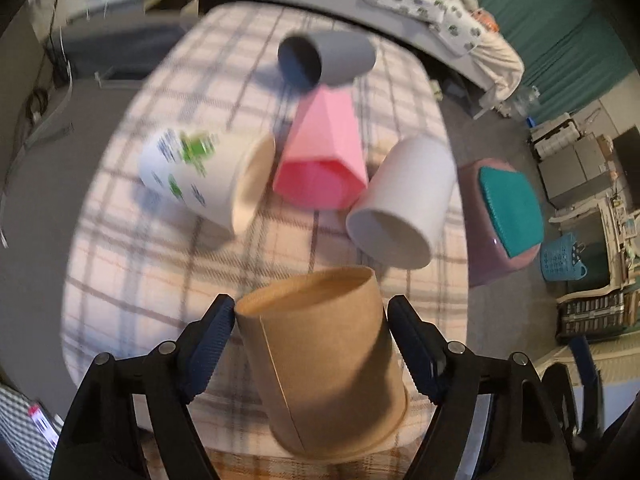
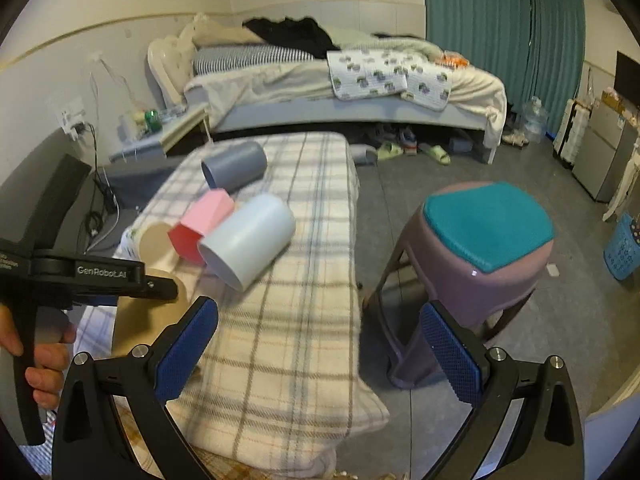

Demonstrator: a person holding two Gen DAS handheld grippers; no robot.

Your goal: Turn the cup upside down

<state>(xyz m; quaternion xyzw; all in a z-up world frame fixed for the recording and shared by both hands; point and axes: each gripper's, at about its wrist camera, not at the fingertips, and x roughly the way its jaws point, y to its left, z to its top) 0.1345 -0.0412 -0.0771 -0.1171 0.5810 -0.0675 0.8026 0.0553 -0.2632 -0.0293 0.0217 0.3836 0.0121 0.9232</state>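
A brown paper cup (image 1: 324, 364) stands between the fingers of my left gripper (image 1: 310, 316), its wider rim down and its recessed base up, a little tilted. The left finger pad (image 1: 208, 344) touches the cup wall; the right pad (image 1: 416, 352) is close beside it. In the right wrist view the cup (image 2: 148, 316) shows partly behind the left gripper's body (image 2: 88, 276). My right gripper (image 2: 320, 340) is open and empty, held over the plaid cloth's right edge.
Several cups lie on their sides on the plaid cloth (image 1: 140, 272): a white printed one (image 1: 200, 176), a pink one (image 1: 324, 160), a white one (image 1: 404, 204) and a grey one (image 1: 328, 60). A purple stool (image 2: 480, 248) stands right of the table. A bed (image 2: 320, 76) lies behind.
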